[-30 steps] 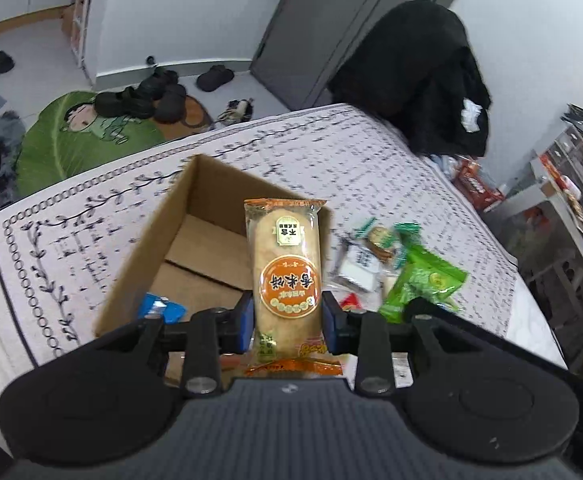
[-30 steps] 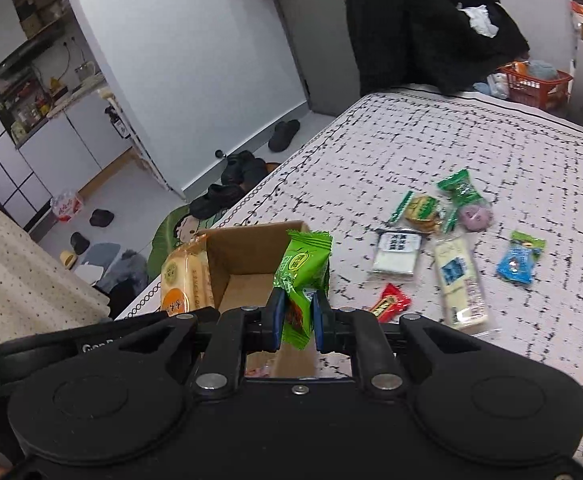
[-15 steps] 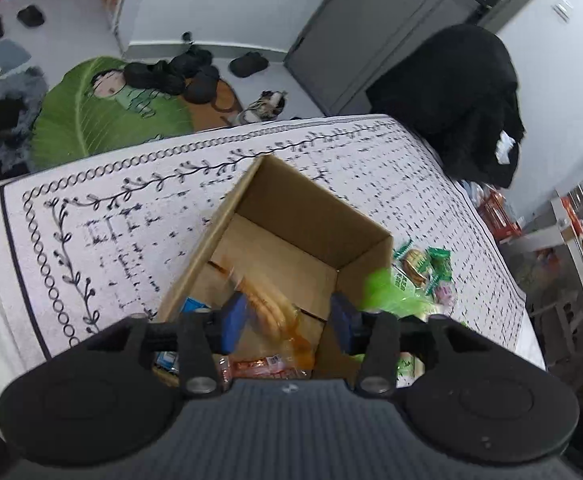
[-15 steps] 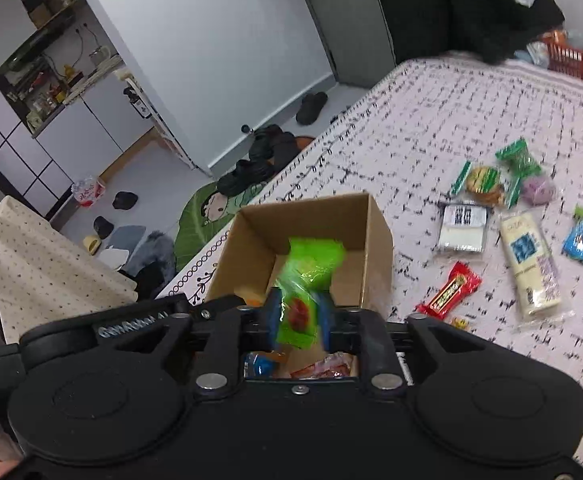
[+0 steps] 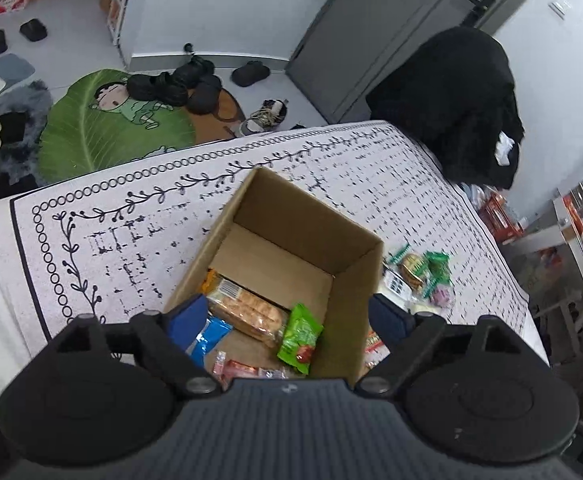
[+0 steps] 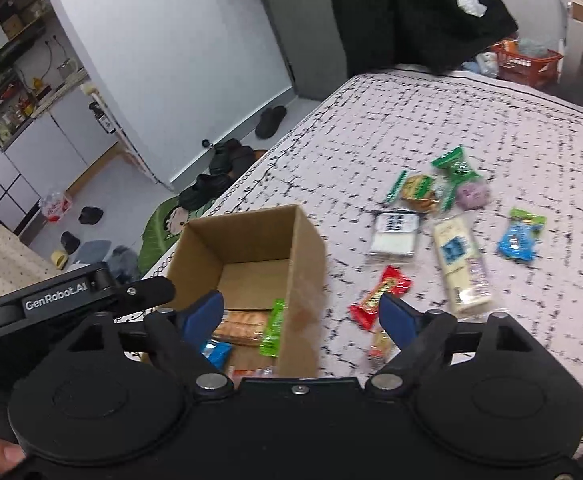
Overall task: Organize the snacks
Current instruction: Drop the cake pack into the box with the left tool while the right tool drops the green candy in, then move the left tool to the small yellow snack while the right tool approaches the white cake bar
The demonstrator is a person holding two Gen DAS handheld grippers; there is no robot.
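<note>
An open cardboard box [image 5: 355,288] [image 6: 303,256] sits on the patterned bed cover. Inside lie an orange rice-cake pack [image 5: 247,312] [image 6: 239,326], a green snack packet [image 5: 301,338] [image 6: 272,328], a blue packet [image 5: 207,338] and a pink one [image 5: 243,369]. My left gripper [image 5: 289,316] is open and empty above the box. My right gripper [image 6: 301,316] is open and empty over the box's near right wall. Several loose snacks lie on the cover to the right: a red bar [image 6: 381,296], a white pack [image 6: 395,236], a long cream pack [image 6: 461,264], a blue packet [image 6: 519,240].
Green and purple snacks [image 6: 457,178] lie farther right on the bed cover [image 5: 131,232]. A black coat [image 5: 459,104] hangs beyond the bed. Shoes and a green leaf mat [image 5: 107,128] are on the floor past the bed's edge. The left gripper's body [image 6: 71,292] shows beside the box.
Both grippers opened over the box. The orange rice-cake pack dropped from the left one and the green packet from the right one; both now lie inside the box.
</note>
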